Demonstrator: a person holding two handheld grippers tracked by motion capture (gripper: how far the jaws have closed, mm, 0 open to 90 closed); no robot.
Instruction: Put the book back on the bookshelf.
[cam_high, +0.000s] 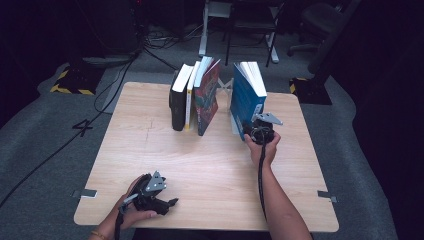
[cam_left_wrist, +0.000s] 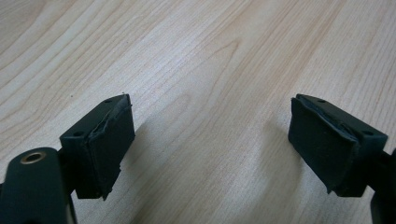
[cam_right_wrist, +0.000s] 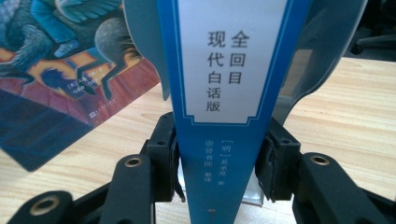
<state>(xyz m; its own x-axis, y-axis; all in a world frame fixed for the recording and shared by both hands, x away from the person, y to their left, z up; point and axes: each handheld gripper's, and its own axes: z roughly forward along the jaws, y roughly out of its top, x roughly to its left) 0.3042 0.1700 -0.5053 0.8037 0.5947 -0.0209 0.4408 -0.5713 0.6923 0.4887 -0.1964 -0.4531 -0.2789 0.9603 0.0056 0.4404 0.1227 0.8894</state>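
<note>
Blue paperback book (cam_right_wrist: 219, 93), upright mid-table, spine clamped by right gripper (cam_right_wrist: 217, 165). Leaning illustrated red-blue book (cam_high: 206, 97) just beside. Left gripper (cam_left_wrist: 210, 144) spread wide, low over pale wooden table (cam_high: 210, 165).

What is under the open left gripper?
Bare wooden table lies under the left gripper, between its open fingers. The spot beneath the hand is hidden.

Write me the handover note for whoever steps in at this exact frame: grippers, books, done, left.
Right gripper: shut on the blue book at its spine, low down; the book stands at the table's far side.
Left gripper: open, holding nothing, low over bare wood at the near left.
Other books: three leaning together left of the blue one, a gap between.
Done: blue book gripped.
Left: probably move it; where to is unclear.
</note>
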